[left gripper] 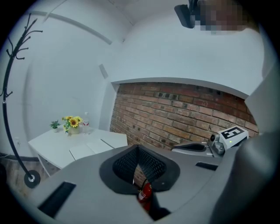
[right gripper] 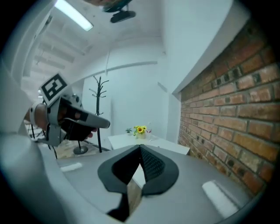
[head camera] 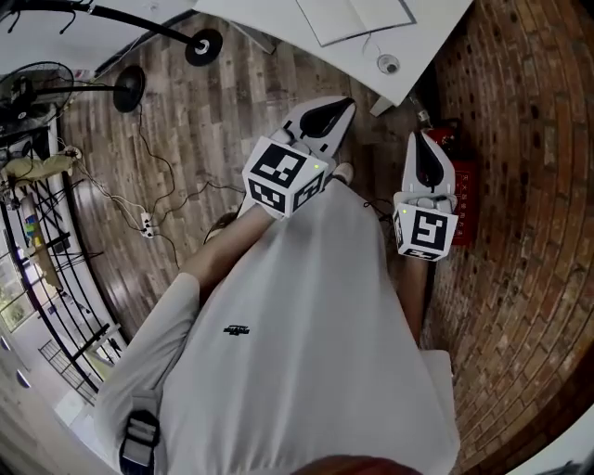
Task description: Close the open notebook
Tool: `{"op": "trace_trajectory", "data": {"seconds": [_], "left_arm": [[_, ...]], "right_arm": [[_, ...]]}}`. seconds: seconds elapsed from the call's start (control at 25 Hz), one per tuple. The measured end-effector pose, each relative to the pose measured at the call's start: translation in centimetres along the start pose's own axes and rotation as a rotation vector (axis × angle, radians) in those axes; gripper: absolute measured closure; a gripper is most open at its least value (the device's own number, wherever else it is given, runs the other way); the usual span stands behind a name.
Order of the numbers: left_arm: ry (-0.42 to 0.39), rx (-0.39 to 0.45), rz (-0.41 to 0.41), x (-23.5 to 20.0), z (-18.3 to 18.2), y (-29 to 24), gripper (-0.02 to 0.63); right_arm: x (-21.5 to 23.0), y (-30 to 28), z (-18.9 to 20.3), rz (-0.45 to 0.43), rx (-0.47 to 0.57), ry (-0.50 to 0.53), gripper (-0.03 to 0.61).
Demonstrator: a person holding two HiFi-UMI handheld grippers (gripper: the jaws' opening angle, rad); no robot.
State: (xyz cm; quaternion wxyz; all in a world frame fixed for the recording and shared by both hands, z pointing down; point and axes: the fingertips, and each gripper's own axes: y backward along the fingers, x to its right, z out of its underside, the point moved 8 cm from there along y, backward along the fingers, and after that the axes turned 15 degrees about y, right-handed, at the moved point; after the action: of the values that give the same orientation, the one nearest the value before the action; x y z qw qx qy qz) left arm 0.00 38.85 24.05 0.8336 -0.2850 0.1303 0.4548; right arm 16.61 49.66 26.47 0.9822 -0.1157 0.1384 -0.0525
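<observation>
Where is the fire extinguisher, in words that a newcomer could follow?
Find the brick wall along the right of the head view. At its foot, just past the corner of the white table, sits the fire extinguisher. It is the only bright red thing there, against duller brick and brown floorboards.

Bright, even indoor light from a ceiling strip lamp, with fisheye bending and dark corners in both gripper views.

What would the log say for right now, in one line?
left gripper: shut, empty | right gripper: shut, empty | both: in the air | white table: ahead, not reached | notebook: lying on it, untouched
</observation>
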Motion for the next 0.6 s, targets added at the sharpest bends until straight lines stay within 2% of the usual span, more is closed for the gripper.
{"op": "trace_trajectory", "data": {"seconds": [0.08, 0.28, 0.6], "left_arm": [[0.007, 0.004, -0.016, -0.5, -0.2, -0.1, 0.604], [0.033, 0.013, -0.033, -2.1, -1.0, -0.8, 0.604], [0.057, 0.016, -0.043, -5.4, -3.0, -1.9, 0.604]], "right_arm": [[-0.2, -0.6, -0.5, -0.027, -0.005, 0.056, 0.568], [0.1, -2.4, -1.9, -0.066, 0.057, 0.063, 0.568], [-0.1, -6.7, -2.5, -0.083, 0.075, -0.049, 0.568]]}}
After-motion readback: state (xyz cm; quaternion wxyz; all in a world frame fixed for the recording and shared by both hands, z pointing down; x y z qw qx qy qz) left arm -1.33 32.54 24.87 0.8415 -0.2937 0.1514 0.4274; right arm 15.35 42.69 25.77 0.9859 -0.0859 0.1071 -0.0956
